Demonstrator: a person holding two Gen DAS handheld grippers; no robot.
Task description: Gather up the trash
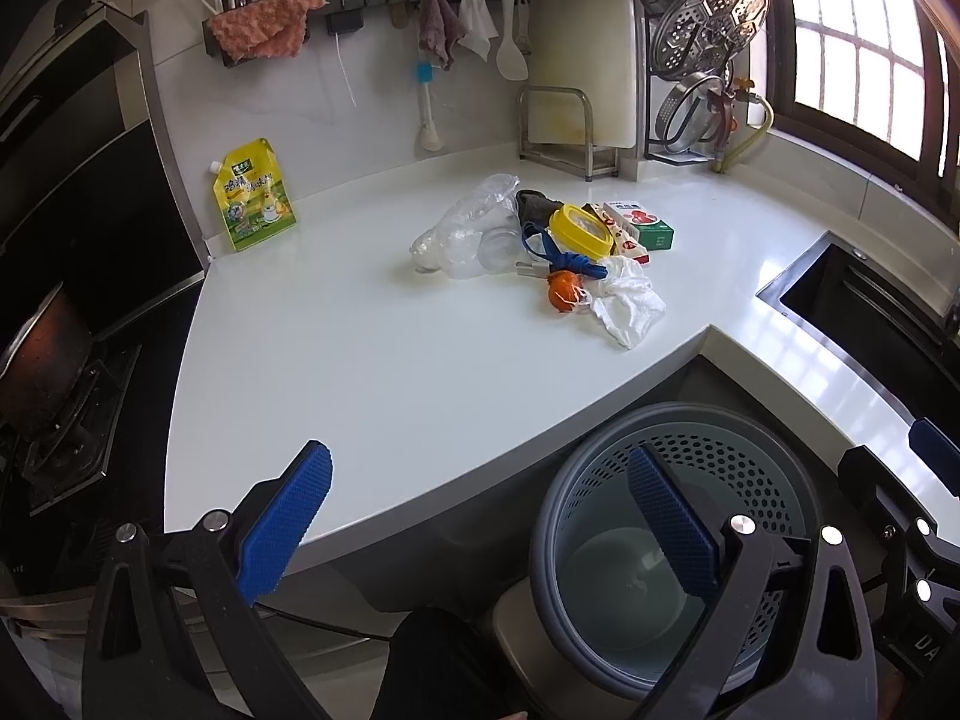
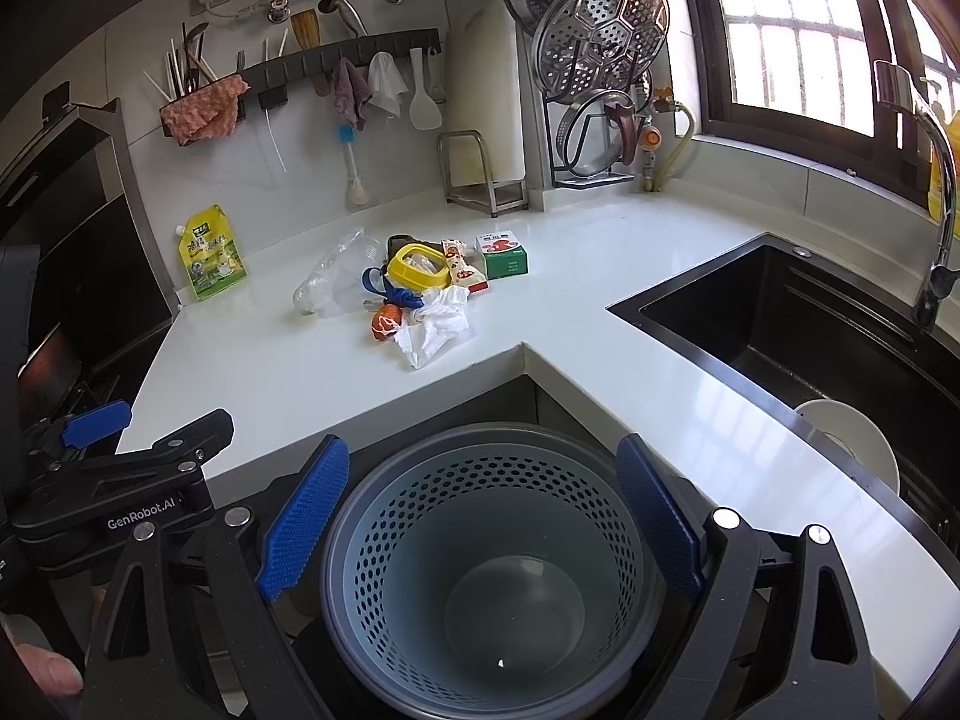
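Observation:
A pile of trash lies mid-counter: crumpled clear plastic, a yellow lid, a blue cord, an orange peel, a white tissue, a wrapper and a green-and-white carton. A grey perforated bin stands on the floor below the counter's corner, empty. My left gripper is open over the counter edge. My right gripper is open above the bin. Both are empty and well short of the pile.
A yellow-green pouch leans on the wall at the left. A stove lies further left. A black sink with a white plate and a faucet is at the right. Racks stand at the back.

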